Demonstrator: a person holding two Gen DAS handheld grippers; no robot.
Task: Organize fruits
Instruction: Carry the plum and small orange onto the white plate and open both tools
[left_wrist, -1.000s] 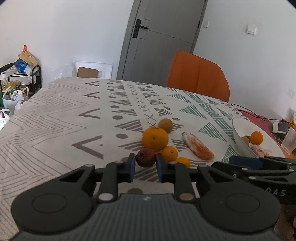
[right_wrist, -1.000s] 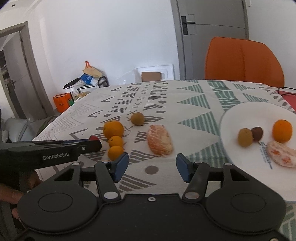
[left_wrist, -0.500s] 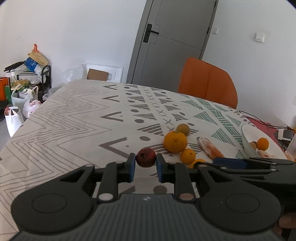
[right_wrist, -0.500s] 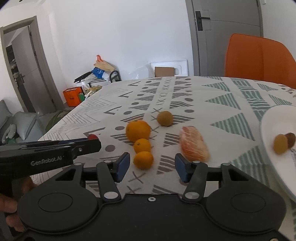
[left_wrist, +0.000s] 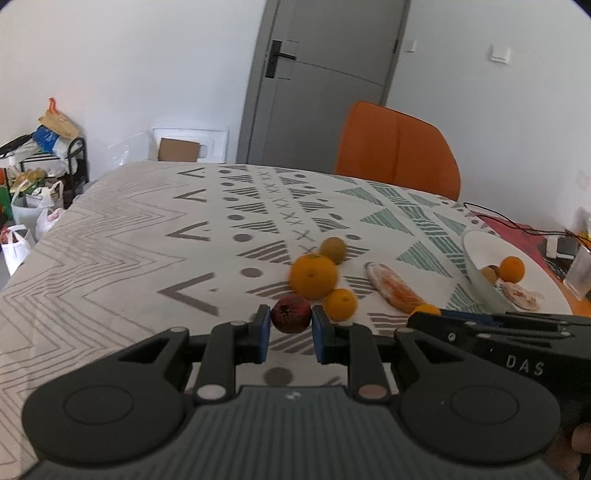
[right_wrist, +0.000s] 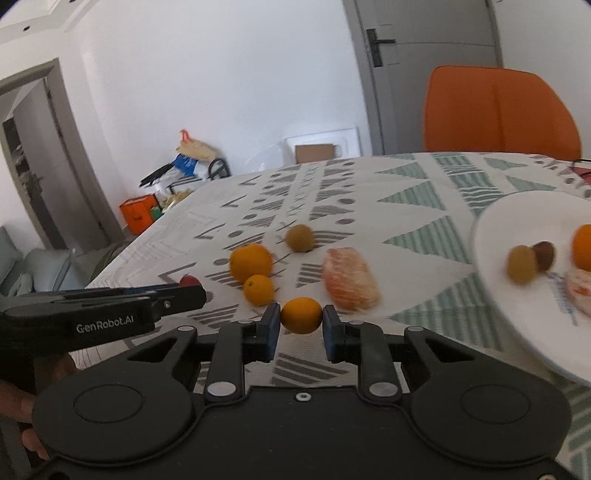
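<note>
Left gripper (left_wrist: 290, 320) angled down over the table (left_wrist: 110, 251), clamped on dark red fruit (left_wrist: 291, 313). Right gripper (right_wrist: 301, 316) likewise pitched down, pads pinching small orange (right_wrist: 301, 315). Only the right view shows the open doorway (right_wrist: 29, 155); plate (right_wrist: 491, 266) with sorted fruit at right.

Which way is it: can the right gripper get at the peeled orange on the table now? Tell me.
Probably not yet. The right gripper is shut on a small orange, so its jaws are full. The peeled orange lies just beyond and to the right on the tablecloth, with nothing blocking it.
</note>
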